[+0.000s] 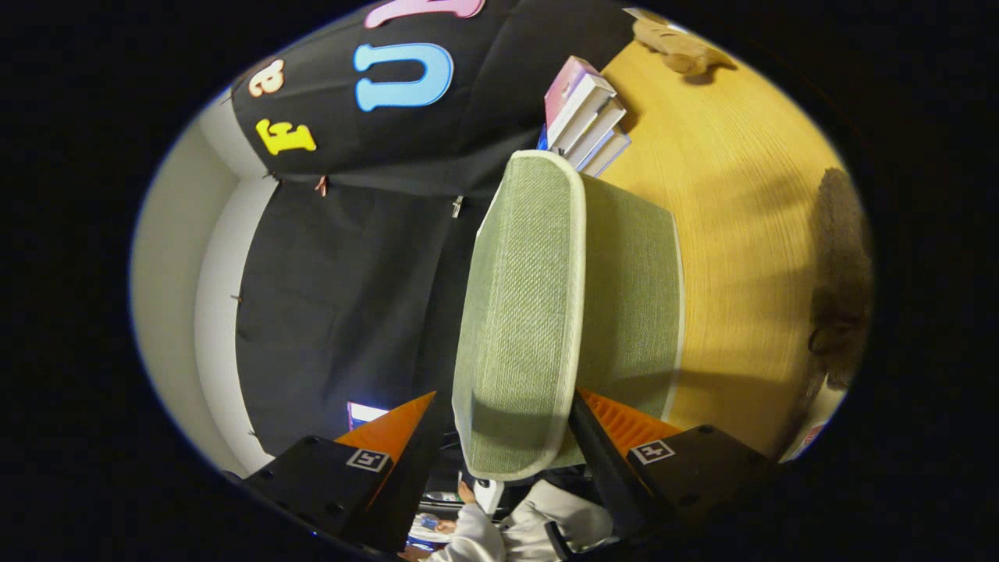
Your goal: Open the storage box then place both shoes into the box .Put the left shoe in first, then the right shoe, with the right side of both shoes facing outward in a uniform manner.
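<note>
storage box [538, 312]: coarse woven cloth, matt, smooth piped edging | table [741, 234]: fine-grained wood, low sheen | books [585, 117]: paper, glossy covers | booth wall [351, 273]: matt cloth | plush toy [679, 47]: fuzzy

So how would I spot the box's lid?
Find the yellow wooden table. The green fabric storage box stands on it, just this side of the stack of books. Its lid is the woven pale-green flap with a white edge, raised and pinched between the claw's two fingers.
</note>
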Available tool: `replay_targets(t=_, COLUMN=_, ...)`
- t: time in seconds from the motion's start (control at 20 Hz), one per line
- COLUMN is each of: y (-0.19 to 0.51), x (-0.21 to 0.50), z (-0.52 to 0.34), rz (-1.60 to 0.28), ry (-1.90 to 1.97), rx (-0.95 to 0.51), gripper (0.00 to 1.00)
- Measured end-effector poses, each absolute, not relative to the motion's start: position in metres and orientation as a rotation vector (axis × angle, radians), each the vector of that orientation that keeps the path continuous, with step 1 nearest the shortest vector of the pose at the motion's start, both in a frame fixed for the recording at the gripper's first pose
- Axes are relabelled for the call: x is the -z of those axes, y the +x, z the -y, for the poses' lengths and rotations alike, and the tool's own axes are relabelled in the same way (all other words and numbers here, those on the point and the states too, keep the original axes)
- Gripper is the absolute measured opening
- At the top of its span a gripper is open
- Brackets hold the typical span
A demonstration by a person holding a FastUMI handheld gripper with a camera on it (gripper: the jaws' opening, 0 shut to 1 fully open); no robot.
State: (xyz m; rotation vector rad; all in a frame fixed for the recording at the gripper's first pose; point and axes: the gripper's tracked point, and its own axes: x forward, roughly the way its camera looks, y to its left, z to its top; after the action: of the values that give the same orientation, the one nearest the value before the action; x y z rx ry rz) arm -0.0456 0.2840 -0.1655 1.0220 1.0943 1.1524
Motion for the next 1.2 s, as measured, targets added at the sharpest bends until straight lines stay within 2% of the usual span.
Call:
replay_targets(t=0.05, y=-0.043, x=0.170, z=-0.285, rz=-1.101, ry=1.023, rx=-1.131, gripper=0.95)
replay_targets(t=0.1, y=-0.043, x=0.169, z=-0.286, rz=-1.112, ry=1.028, rx=-1.131, gripper=0.76)
replay_targets(t=0.5, y=-0.048, x=0.136, z=-0.282, rz=-1.189, ry=1.217, rx=-1.158, gripper=0.62)
replay_targets(t=0.65, y=-0.031, x=0.134, z=-0.282, rz=-1.166, ry=1.242, rx=-1.090, gripper=0.32)
replay_targets(t=0.7, y=-0.027, x=0.133, z=-0.282, rz=-1.160, ry=1.258, rx=-1.062, gripper=0.14)
replay_targets(t=0.75, y=-0.026, x=0.129, z=-0.285, rz=-1.163, ry=1.272, rx=-1.065, gripper=0.10)
replay_targets(t=1.2, y=-0.038, x=0.091, z=-0.304, rz=-1.145, ry=1.190, rx=-1.163, gripper=0.05)
